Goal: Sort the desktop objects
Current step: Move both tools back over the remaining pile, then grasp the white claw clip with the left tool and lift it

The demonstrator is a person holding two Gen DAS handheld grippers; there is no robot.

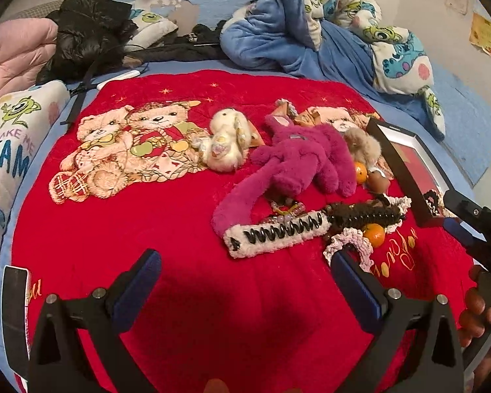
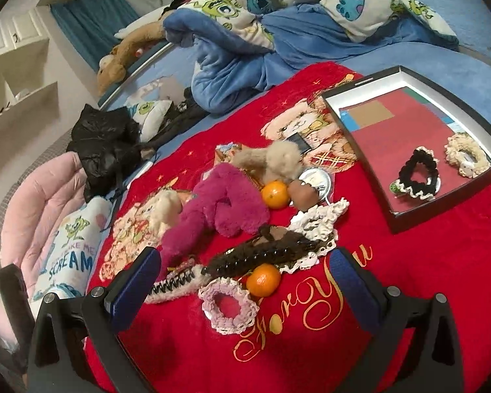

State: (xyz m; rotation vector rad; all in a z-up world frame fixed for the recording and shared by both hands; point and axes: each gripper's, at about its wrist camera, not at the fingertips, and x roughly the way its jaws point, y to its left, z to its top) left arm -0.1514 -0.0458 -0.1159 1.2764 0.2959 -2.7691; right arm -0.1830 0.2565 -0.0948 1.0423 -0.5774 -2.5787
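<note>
Black tray (image 1: 406, 167): left wrist view shows only its near wall and a sliver of the inside, contents hidden; right end covered by the right gripper (image 1: 468, 219). Hand (image 1: 481, 311) on that gripper cut off at the frame edge. Bead bracelet (image 1: 286, 211) mostly buried under the purple plush (image 1: 301, 160), bead count unreadable. Round tin (image 2: 317, 178) half covered by a brown egg-shaped thing (image 2: 304, 196) I can't identify. Second orange (image 2: 262, 280) partly under the dark hair clip (image 2: 265, 255). Flat dark item (image 2: 298, 140) behind the beige fluff (image 2: 278, 159): too small to tell. Both gripper bases run off the bottom edge.
</note>
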